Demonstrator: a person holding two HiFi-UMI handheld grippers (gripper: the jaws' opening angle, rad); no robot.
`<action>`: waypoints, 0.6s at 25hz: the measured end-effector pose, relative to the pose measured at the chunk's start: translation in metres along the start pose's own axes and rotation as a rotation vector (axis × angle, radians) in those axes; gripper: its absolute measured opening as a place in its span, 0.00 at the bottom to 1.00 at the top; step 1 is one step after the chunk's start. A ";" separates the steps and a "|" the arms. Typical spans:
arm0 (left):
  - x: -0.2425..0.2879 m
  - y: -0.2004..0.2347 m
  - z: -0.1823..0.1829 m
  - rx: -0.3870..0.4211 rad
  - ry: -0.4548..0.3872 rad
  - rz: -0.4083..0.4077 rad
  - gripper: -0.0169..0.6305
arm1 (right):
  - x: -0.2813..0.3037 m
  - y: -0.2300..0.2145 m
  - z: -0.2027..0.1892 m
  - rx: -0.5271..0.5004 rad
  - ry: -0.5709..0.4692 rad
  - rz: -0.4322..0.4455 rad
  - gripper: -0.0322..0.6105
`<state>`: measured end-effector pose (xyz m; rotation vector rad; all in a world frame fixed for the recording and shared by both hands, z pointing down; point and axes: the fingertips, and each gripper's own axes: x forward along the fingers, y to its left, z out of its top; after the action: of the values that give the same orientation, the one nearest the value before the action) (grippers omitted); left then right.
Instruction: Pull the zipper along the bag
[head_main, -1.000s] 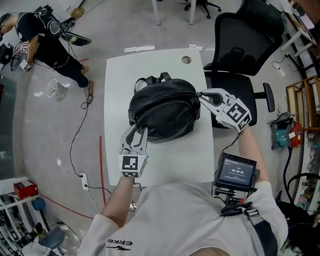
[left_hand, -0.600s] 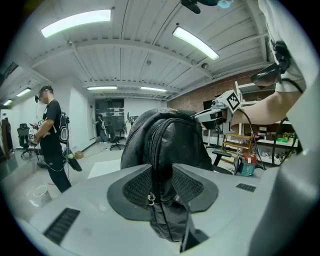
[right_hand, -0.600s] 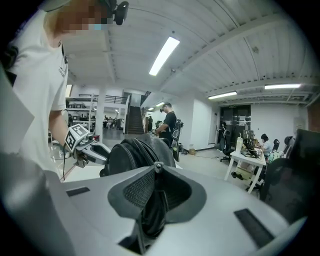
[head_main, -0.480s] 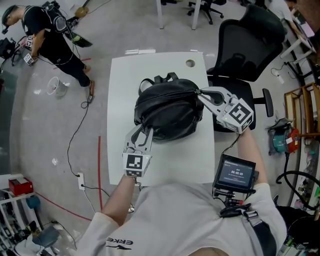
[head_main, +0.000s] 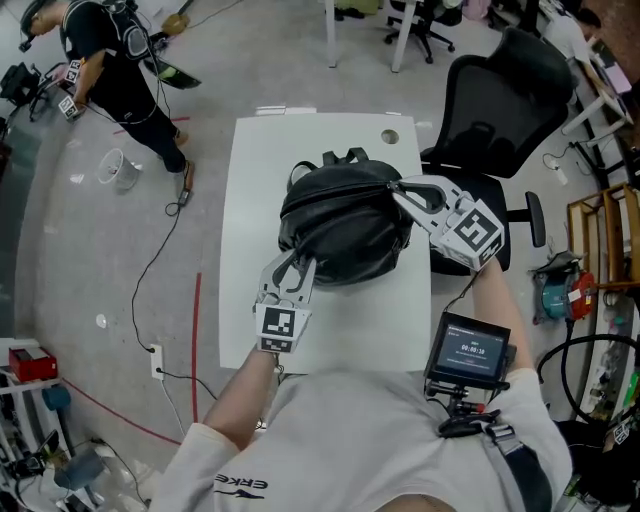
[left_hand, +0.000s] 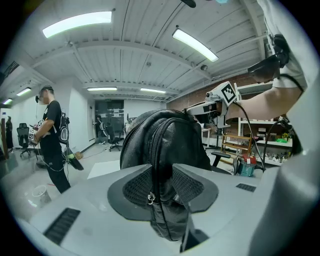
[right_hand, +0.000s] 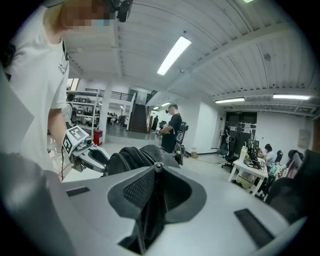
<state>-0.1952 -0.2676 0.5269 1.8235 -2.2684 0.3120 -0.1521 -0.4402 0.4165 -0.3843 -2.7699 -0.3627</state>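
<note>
A black backpack (head_main: 345, 225) stands on the white table (head_main: 260, 200). My left gripper (head_main: 295, 263) is shut on the bag's near lower-left edge; in the left gripper view its jaws (left_hand: 161, 175) pinch the black seam beside the zipper track, with a small metal slider (left_hand: 149, 198) just below. My right gripper (head_main: 398, 187) is at the bag's upper right side. In the right gripper view its jaws (right_hand: 158, 172) are shut on the zipper pull (right_hand: 158, 166), whose dark tab runs down between them. The pull is hidden in the head view.
A black office chair (head_main: 490, 90) stands right of the table, close to my right arm. The table has a cable hole (head_main: 390, 137) at its far edge. A person (head_main: 105, 45) stands far left, with a white bucket (head_main: 118, 170) and cables on the floor.
My right gripper has risen and crept a little leftward over the bag's top with the pull in its jaws. The left gripper has kept its hold and place.
</note>
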 end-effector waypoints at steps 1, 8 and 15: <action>-0.001 0.000 0.000 0.000 -0.002 0.001 0.20 | 0.001 0.001 0.002 -0.004 0.004 0.001 0.13; -0.004 -0.001 -0.001 0.000 -0.010 -0.007 0.20 | 0.011 0.011 0.016 -0.036 0.030 0.023 0.13; -0.008 -0.003 -0.003 0.006 -0.018 -0.021 0.20 | 0.025 0.023 0.030 -0.077 0.060 0.051 0.13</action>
<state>-0.1909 -0.2596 0.5273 1.8590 -2.2616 0.3004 -0.1760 -0.4043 0.4022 -0.4546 -2.6884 -0.4611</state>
